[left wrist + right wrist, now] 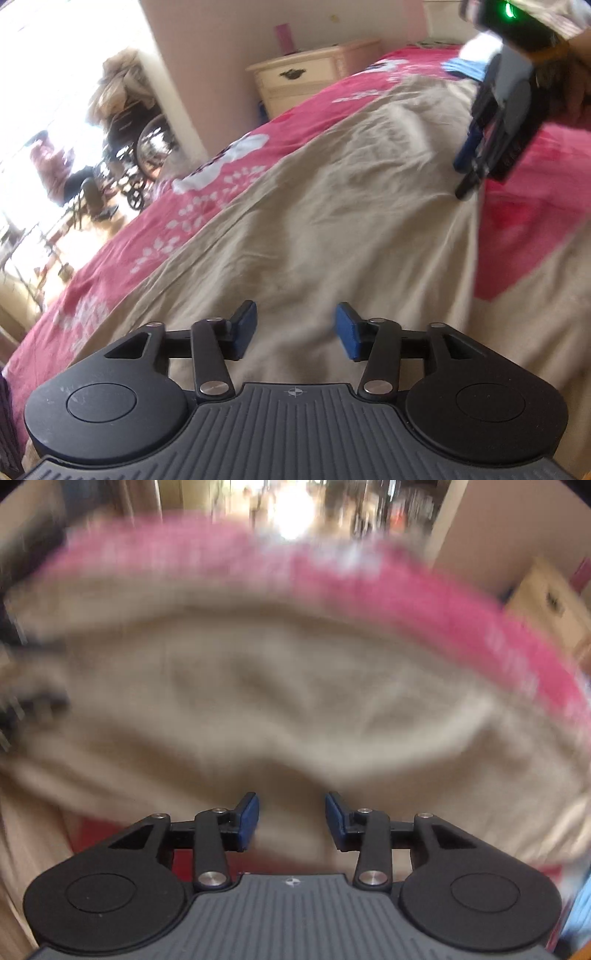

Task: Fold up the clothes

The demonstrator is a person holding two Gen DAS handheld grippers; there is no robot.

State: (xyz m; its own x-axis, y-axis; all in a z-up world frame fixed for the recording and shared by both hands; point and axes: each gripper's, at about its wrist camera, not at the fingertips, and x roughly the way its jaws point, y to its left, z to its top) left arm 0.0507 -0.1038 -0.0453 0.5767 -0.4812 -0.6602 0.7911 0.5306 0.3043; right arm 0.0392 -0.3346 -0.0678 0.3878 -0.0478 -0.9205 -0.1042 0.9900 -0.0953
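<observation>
A bed covered by a pink floral bedspread [236, 173] fills most of the left wrist view, and the same pink cover [424, 590] is seen as a blurred band across the top of the right wrist view. Spread flat over the bedspread is a large beige garment [332, 206], wrinkled, its long edge running diagonally along the pink cloth; in the right wrist view the beige garment [258, 686] is shown heavily blurred, with a raised fold crossing the middle. Which kind of garment it is cannot be told.

Beyond the bed a cream nightstand [306, 77] is set against the wall, and a wheelchair [140, 158] is seen by the bright window at the left. A small pile of blue and white cloth [469, 62] is laid on the far part of the bed.

The left gripper [295, 330] is held low over the near part of the garment. Its blue pads are set apart, with only the cloth lying below seen in the gap; nothing is clamped.

The right gripper [466, 176] is pointed steeply down at the garment's right-hand edge, where beige meets pink. From its own camera the right gripper [291, 821] is shown with the pads parted above the cloth, and no fabric is pinched between them.
</observation>
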